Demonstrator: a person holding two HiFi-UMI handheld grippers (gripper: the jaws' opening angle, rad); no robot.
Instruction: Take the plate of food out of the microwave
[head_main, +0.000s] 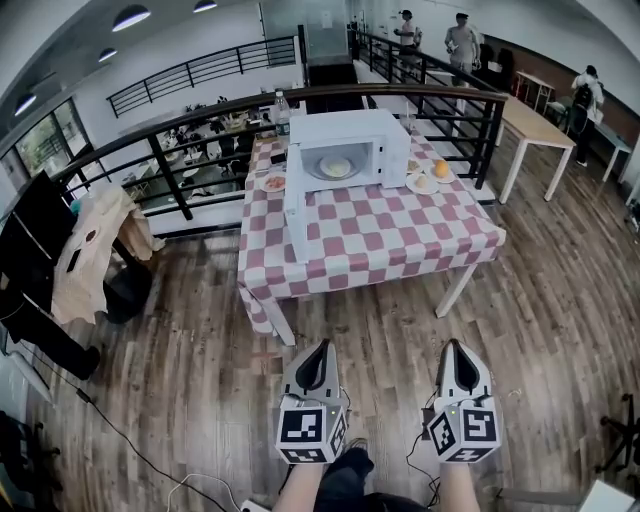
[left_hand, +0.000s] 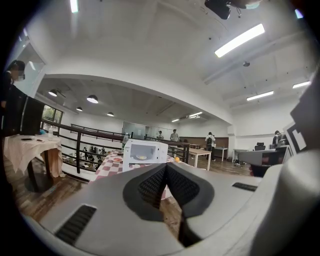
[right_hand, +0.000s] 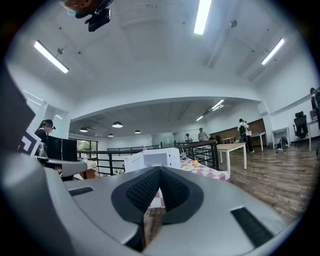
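Note:
A white microwave (head_main: 345, 148) stands at the far side of a table with a red-and-white checked cloth (head_main: 400, 235). Its door (head_main: 296, 215) hangs open to the left. Inside rests a plate of pale food (head_main: 335, 167). My left gripper (head_main: 321, 347) and right gripper (head_main: 452, 346) are low over the wooden floor, well short of the table, both shut with nothing between the jaws. The left gripper view shows the microwave (left_hand: 145, 151) far beyond the closed tips (left_hand: 166, 167). In the right gripper view it (right_hand: 152, 159) sits just past the closed tips (right_hand: 160, 170).
A small plate (head_main: 273, 182) lies left of the microwave; plates (head_main: 422, 183) and an orange (head_main: 440, 168) lie to its right. A black railing (head_main: 200, 115) runs behind the table. A cloth-draped stand (head_main: 95, 245) is at left, a wooden table (head_main: 535, 125) at right, people beyond.

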